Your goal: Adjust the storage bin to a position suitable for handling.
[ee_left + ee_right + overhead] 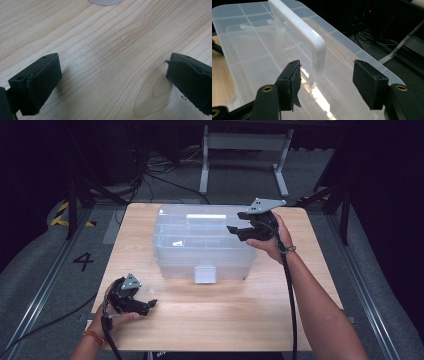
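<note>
Clear plastic storage box (202, 242) sits mid-table, lid on, white handle (299, 30) running along the lid top, front latch (205, 274) facing the person. Right gripper (241, 226) is up over the box's right end, jaws parted and aimed left along the lid. In the right gripper view the handle's near end sits just ahead of the jaws, roughly between the two pads but beyond the tips; pads touch nothing, translucent lid directly underneath. Nothing gripped on that side, jaws spread wider than the handle. Left pad (293, 83) has a frayed strip hanging off its lower edge. Left gripper (149, 306) rests low near the front-left part of the wooden table (225, 320), held in the person's left hand (116, 312), well apart from the box; the box is ahead and to the right of it. Its jaws are released too, wide gap, bare wood grain between them in the left gripper view, with a knot in the wood just inside the right-hand jaw. A sliver of a pale rounded edge (105, 2) shows at the top of that view, far ahead of the tips; can't tell what part it is. Cables trail from both grippers back toward the person. Right hand (270, 242) wraps the right gripper's body, grey three-cornered plate (265, 205) on top.
</note>
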